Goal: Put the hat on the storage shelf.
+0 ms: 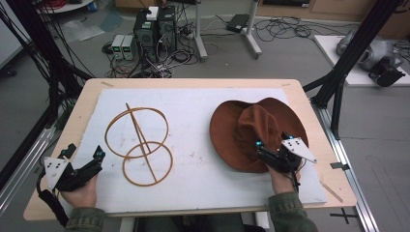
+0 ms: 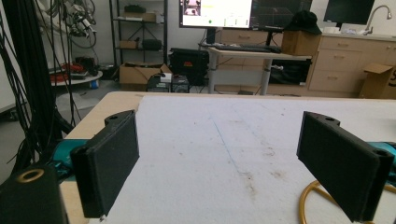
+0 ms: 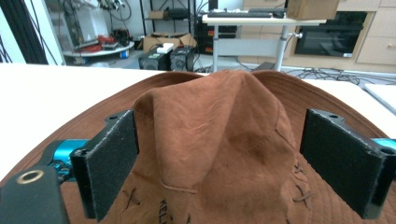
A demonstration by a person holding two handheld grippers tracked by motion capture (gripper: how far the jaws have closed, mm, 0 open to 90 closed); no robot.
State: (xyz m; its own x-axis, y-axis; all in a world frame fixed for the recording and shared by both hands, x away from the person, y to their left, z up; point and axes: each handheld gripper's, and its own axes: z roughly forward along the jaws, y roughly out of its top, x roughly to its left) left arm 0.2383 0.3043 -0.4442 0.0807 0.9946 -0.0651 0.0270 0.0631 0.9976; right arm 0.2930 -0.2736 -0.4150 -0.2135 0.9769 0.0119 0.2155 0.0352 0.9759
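White padding (image 1: 203, 183) covers a wooden table in a cluttered workshop, with computers and tangled cables on the floor beyond. On the right half of the pad lies a brown suede hat (image 1: 241, 128), its wide brim flat on the surface and its soft crown (image 3: 210, 121) slumped and creased. The right gripper (image 1: 270, 147) sits at the hat's near edge, jaws spread wide on either side of the crown, closed on nothing yet; in the right gripper view the crown rises between the two black pads (image 3: 112, 158) with a gap on each side. The left gripper (image 1: 94, 159) rests at the near left corner of the pad, jaws also wide apart and empty, just beside a wire stand (image 1: 140, 145) made of two golden rings joined by a slanted rod (likely the hat's destination). To grip well, the right gripper should probably advance until the pads bracket the crown's thickest fold, then close gently, since the limp fabric could slip out.
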